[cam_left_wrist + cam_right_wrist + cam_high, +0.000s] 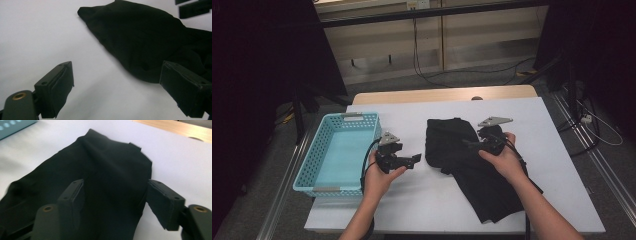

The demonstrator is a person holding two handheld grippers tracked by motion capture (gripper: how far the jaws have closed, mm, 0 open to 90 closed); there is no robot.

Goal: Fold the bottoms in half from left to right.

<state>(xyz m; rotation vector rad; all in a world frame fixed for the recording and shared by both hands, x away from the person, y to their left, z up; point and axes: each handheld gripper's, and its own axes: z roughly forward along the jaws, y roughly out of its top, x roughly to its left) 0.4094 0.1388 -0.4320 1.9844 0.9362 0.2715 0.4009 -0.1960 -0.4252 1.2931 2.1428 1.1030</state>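
Note:
A black garment (451, 137) lies crumpled on the white table (542, 135), stretching from the middle toward the front right. My right gripper (469, 145) hovers over its upper part, pointing left. In the right gripper view the jaws of the right gripper (115, 183) stand apart above the black garment (105, 162), and the pads do not press on it. My left gripper (414, 160) is open just left of the cloth, above bare table. In the left gripper view the left gripper (117, 68) has nothing between its jaws, with the black garment (140, 37) ahead of it.
A light blue perforated basket (312, 165) stands at the table's left edge, with nothing in it, and its corner (15, 126) is at the top left of the right gripper view. A wooden strip (442, 94) runs along the table's far edge. Cables lie on the floor beyond.

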